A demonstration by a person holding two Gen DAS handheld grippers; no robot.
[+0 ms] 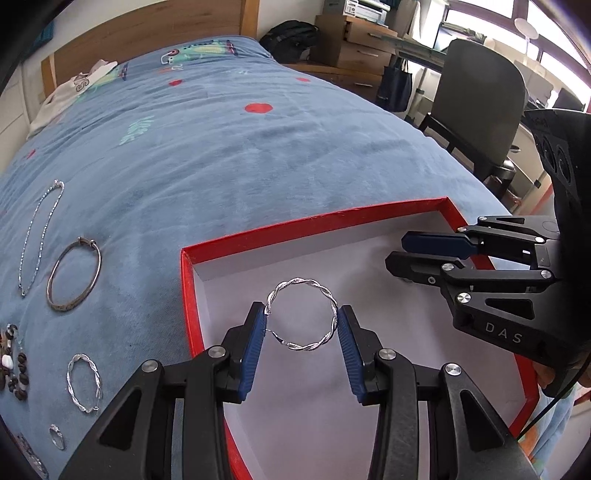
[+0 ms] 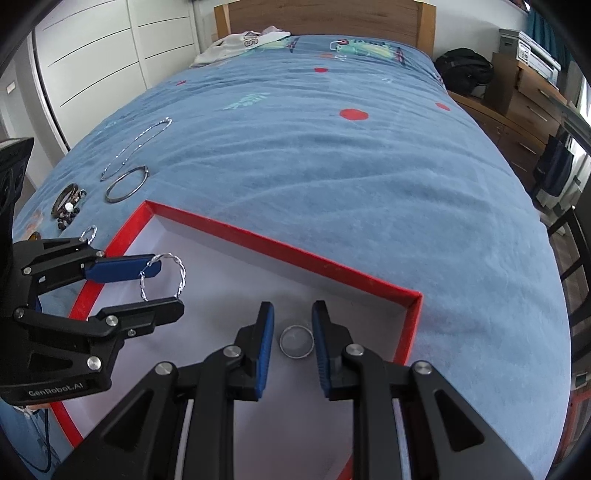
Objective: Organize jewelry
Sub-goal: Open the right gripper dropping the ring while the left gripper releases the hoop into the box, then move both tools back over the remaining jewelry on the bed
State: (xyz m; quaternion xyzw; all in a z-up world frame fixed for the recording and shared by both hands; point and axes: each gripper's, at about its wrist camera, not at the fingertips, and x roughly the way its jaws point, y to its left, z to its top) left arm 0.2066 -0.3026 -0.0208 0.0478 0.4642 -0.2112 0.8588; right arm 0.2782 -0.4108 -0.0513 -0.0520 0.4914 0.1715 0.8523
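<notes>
Both grippers tilt steeply down over red box (image 1: 258,232). Left gripper (image 1: 301,325) pinches twisted silver hoop (image 1: 302,319) above the floor. Right gripper (image 2: 293,334) narrowly apart, straddling flat ring (image 2: 296,341), apparently untouched.

Bedroom in a home. Bed (image 2: 332,155) with blue printed cover straight ahead of both grippers; wooden headboard (image 2: 325,18) at its far end, folded garment (image 2: 240,40) below it. White wardrobe doors (image 2: 110,55) far left of the right gripper. Backpack (image 2: 465,70), wooden drawers (image 2: 532,107) and printer (image 2: 535,55) far right. Chair (image 1: 480,103) and window (image 1: 546,33) beyond the left gripper, to its right.
</notes>
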